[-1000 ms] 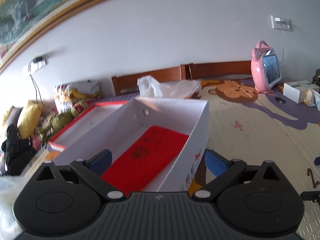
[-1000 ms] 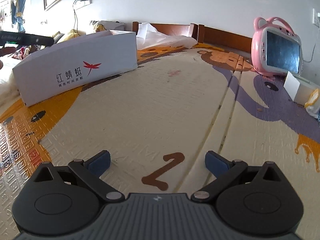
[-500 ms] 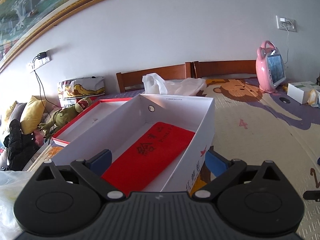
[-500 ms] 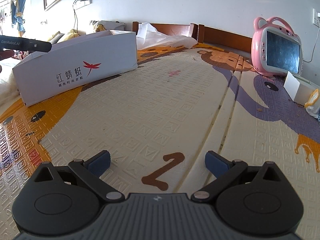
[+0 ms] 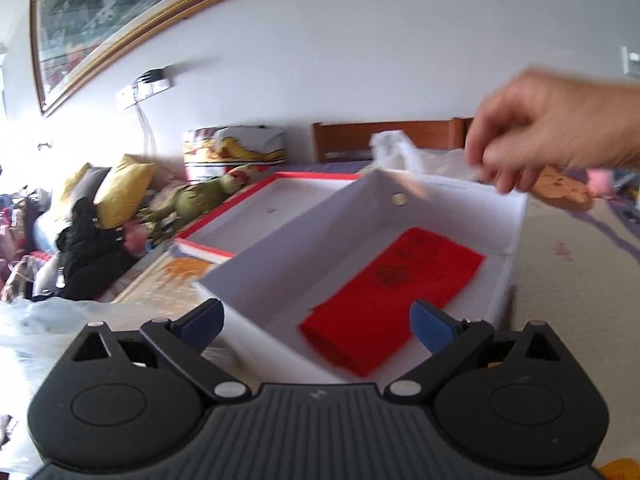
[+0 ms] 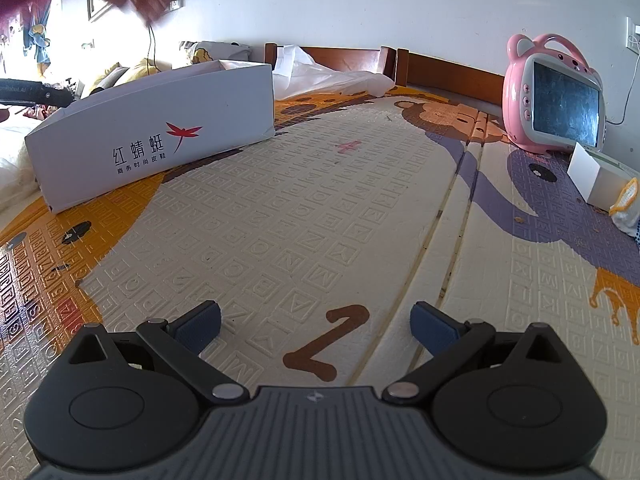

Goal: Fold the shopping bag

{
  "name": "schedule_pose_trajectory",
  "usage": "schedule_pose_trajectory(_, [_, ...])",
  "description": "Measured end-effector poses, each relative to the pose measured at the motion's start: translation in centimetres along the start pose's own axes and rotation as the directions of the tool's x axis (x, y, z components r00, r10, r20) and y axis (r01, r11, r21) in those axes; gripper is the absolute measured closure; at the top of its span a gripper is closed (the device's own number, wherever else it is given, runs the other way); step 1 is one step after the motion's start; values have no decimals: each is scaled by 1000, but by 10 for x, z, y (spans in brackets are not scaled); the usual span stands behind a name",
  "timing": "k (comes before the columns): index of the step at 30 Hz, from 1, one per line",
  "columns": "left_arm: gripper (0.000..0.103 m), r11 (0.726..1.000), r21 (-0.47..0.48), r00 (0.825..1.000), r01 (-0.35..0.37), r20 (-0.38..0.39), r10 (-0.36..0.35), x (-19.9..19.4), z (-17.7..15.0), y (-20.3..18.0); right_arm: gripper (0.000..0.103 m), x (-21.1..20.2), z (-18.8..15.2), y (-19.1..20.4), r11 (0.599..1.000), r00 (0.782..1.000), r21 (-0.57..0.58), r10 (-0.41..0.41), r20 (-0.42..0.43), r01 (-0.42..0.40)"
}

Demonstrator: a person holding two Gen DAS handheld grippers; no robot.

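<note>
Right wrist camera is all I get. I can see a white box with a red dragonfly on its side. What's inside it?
Observer: A red packet lies flat on the floor of the white box. I see nothing else in it.
Operator: What's the blurry thing at the top left of my picture?
Observer: A bare hand, hanging over the box's far rim. It's too blurred to tell whether it touches.
Operator: Where's the other claw?
Observer: The left claw is open at the box's near end, holding nothing.
Operator: Is anything hiding behind the box?
Observer: Yes, an open red-edged tray sits right beside it, on the side you can't see.
</note>
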State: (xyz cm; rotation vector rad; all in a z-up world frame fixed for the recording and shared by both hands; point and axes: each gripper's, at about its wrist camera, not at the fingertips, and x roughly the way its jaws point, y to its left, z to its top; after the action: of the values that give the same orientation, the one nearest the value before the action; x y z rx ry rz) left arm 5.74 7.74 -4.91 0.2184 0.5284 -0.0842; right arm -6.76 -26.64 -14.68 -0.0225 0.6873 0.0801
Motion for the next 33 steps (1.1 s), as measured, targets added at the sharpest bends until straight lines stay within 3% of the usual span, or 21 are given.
schedule_pose_trajectory(8, [4,999,-51,999,-15,35,17,17,28,13,0,0,0,0,1000,1000,1,1,0,-1])
schedule_pose_trajectory(15, [4,996,-54,997,68,51,-65,28,43,10,0,0,0,0,1000,1000,0,1,0,-1])
schedule_pose_trajectory(20, [4,995,-59,996,82,24,-80,25,45,-3,0,0,0,0,1000,1000,0,1,0,-1])
schedule_pose_trajectory(26, [4,998,-58,999,27,-19,-28,13,48,-9,0,1,0,0,1000,1000,0,1,0,-1])
schedule_pose_trajectory(30, [4,998,-35,999,-42,8,43,0,47,6,0,0,1,0,1000,1000,6,-15,-2,15])
schedule_pose_trajectory(33, [4,999,-9,998,-53,23,53,-3,50,14,5,-2,17,-9,996,999,75,44,-19,-43])
